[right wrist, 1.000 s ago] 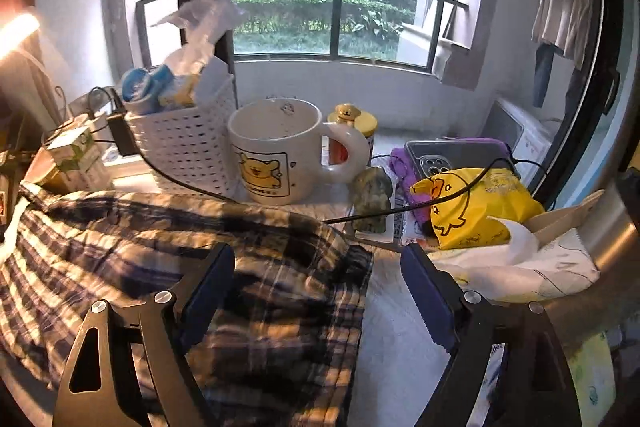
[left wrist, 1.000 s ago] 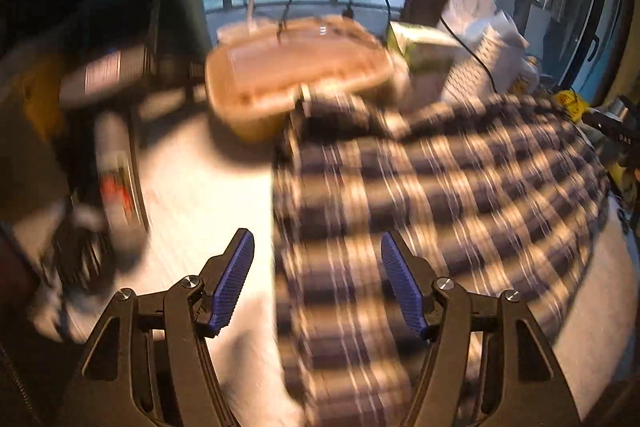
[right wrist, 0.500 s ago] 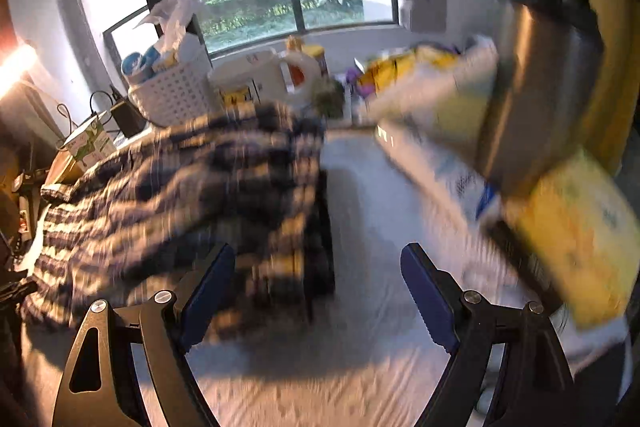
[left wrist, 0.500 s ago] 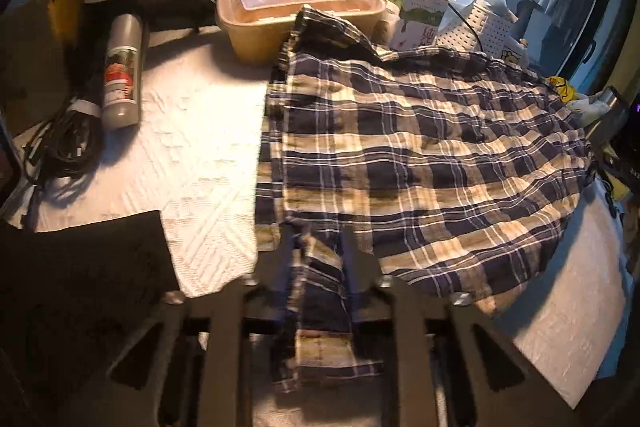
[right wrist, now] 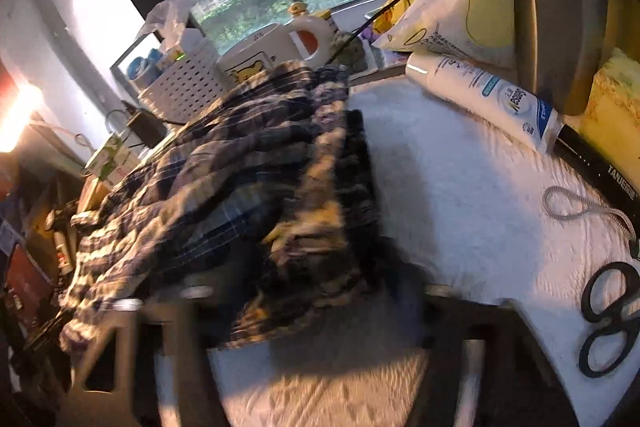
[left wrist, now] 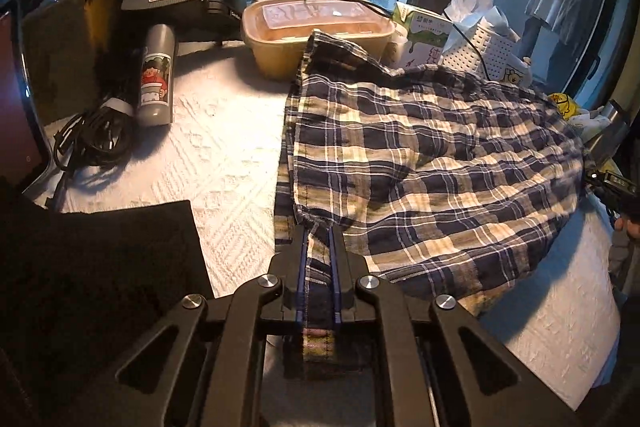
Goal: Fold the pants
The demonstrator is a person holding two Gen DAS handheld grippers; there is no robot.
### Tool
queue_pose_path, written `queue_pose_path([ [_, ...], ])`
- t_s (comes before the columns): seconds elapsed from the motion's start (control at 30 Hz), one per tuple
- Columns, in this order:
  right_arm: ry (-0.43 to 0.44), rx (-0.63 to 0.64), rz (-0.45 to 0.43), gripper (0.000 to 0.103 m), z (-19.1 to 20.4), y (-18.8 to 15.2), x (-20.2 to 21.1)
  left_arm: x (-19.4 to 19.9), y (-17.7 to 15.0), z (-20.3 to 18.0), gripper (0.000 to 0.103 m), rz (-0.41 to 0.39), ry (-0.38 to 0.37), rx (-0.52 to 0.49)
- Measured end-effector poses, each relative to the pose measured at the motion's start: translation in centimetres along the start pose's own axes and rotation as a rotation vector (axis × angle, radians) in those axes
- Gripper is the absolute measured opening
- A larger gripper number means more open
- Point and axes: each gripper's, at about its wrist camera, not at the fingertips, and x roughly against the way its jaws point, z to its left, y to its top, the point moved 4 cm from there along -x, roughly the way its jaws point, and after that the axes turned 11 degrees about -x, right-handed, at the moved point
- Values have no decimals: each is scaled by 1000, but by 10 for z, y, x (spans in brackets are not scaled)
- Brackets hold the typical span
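One pants [left wrist: 420, 163] — one scissors [right wrist: 608, 319] — one mug [right wrist: 260, 57].

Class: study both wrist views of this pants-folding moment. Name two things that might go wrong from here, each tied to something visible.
1. The left gripper pinches only a narrow strip of the plaid pants; the cloth might slip out during the fold.
2. The pants' far edge lies against the beige container and close to the white basket; dragging the cloth could snag or shift them.

"TANJE…" – white letters on black bar [right wrist: 612, 169]; other labels – tube, carton – unreadable
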Motion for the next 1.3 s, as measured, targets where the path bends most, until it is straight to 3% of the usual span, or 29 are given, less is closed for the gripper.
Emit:
queue_pose_path([
  [0.07,17,1,16,28,3,-1,-1,6,-1,-1,8,-6,0,-3],
  [0.23,-75,191,-34,26,18,-4,39,24,-4,-4,8,-20,2,-7],
  [0.37,-116,260,-34,25,17,-8,70,34,-14,-13,8,-15,-5,-16],
  [0.5,-131,275,-10,25,4,-19,87,29,-27,-14,8,26,-9,-6],
  [0.67,-175,232,49,26,-30,-39,69,26,-36,6,8,95,27,33],
  [0.73,-182,215,59,45,-35,-42,67,35,-29,11,8,74,39,16],
  [0.83,-197,231,-6,65,-33,-37,79,45,-11,6,9,21,24,-30],
  [0.93,-205,237,-84,65,-27,-25,96,36,12,-5,9,-13,-21,-64],
  [1.13,-163,248,-158,65,-5,-12,105,-11,42,-22,9,31,-79,-110],
  [1.17,-153,252,-152,65,-1,-13,102,-22,47,-23,11,46,-70,-123],
  [1.27,-125,276,-131,65,13,-20,91,-32,53,-20,45,52,-27,-140],
  [1.3,-116,285,-124,65,17,-21,87,-35,55,-18,46,47,-21,-142],
])
